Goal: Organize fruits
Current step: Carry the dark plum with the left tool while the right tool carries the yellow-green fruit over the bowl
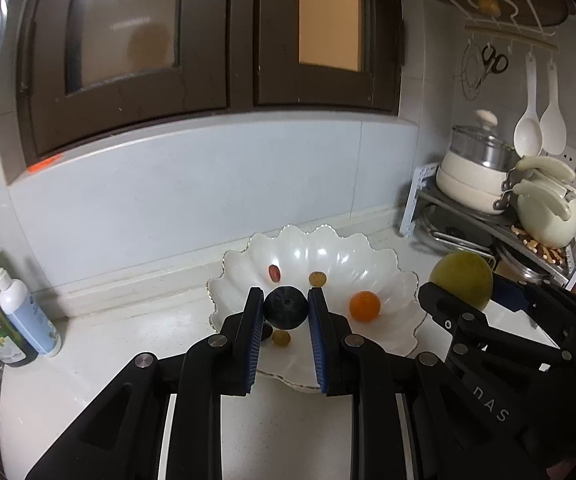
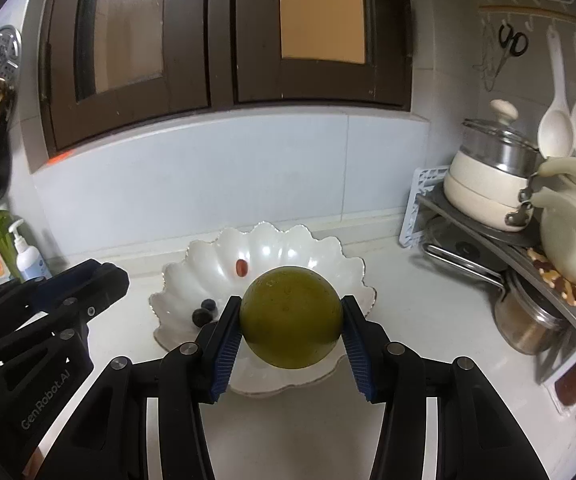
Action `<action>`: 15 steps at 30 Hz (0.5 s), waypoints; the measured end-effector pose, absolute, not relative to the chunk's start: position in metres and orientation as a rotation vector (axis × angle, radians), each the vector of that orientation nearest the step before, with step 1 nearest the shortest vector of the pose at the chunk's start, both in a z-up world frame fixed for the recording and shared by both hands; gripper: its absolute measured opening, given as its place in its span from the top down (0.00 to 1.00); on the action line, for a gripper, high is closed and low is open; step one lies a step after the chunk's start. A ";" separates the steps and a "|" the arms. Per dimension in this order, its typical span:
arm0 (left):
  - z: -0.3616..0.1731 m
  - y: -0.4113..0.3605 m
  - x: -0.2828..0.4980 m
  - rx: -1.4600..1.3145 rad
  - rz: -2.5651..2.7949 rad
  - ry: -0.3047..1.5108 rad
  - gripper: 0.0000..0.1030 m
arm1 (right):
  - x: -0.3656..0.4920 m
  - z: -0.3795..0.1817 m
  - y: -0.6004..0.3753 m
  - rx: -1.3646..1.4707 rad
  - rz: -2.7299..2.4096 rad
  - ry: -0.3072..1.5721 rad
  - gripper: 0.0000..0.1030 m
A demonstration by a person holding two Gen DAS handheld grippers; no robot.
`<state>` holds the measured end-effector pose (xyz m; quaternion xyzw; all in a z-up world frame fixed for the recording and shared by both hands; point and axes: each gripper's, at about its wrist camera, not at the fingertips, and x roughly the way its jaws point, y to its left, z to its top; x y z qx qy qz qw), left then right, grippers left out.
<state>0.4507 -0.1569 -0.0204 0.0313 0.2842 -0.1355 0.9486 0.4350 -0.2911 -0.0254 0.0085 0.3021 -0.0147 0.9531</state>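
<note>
A white scalloped bowl (image 1: 372, 258) sits on the counter; it also shows in the right wrist view (image 2: 288, 252). My left gripper (image 1: 286, 306) is shut on a dark round fruit (image 1: 286, 307) above the bowl's near side. In the bowl lie a small orange (image 1: 364, 306), a red date (image 1: 274, 273), a brownish grape (image 1: 317, 278) and a yellow-green grape (image 1: 281, 338). My right gripper (image 2: 291, 322) is shut on a large green fruit (image 2: 291, 316), held over the bowl's front; it also shows in the left wrist view (image 1: 462, 282). Dark fruits (image 2: 204, 312) lie at the bowl's left.
Soap and detergent bottles (image 1: 24, 316) stand at the left by the wall. A rack with pots, a kettle and lids (image 1: 500, 196) fills the right corner. Spoons and scissors (image 1: 536, 112) hang on the wall. A dark-framed window (image 1: 208, 40) is above the counter.
</note>
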 end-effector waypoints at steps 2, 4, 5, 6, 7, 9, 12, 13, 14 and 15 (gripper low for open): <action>-0.024 -0.157 0.460 0.062 -0.280 0.603 0.78 | 0.445 -0.029 -0.293 0.018 -0.027 0.633 0.52; -0.029 -0.159 0.470 0.065 -0.283 0.634 0.78 | 0.456 -0.034 -0.297 0.023 -0.025 0.660 0.52; -0.031 -0.160 0.474 0.075 -0.279 0.641 0.78 | 0.461 -0.037 -0.298 0.023 -0.028 0.676 0.52; -0.034 -0.161 0.478 0.088 -0.276 0.646 0.78 | 0.466 -0.040 -0.299 0.022 -0.030 0.693 0.52; -0.036 -0.162 0.482 0.101 -0.275 0.656 0.78 | 0.469 -0.042 -0.300 0.020 -0.028 0.706 0.52; -0.041 -0.165 0.492 0.101 -0.295 0.698 0.78 | 0.479 -0.049 -0.303 0.017 -0.027 0.744 0.52; -0.049 -0.168 0.505 0.104 -0.305 0.747 0.78 | 0.494 -0.058 -0.303 0.019 -0.010 0.800 0.52; -0.053 -0.169 0.509 0.109 -0.311 0.764 0.78 | 0.499 -0.062 -0.303 0.020 -0.005 0.820 0.52; -0.056 -0.171 0.513 0.113 -0.318 0.782 0.78 | 0.503 -0.064 -0.304 0.020 -0.001 0.836 0.52; -0.060 -0.172 0.517 0.115 -0.325 0.800 0.78 | 0.508 -0.068 -0.303 0.019 0.006 0.857 0.52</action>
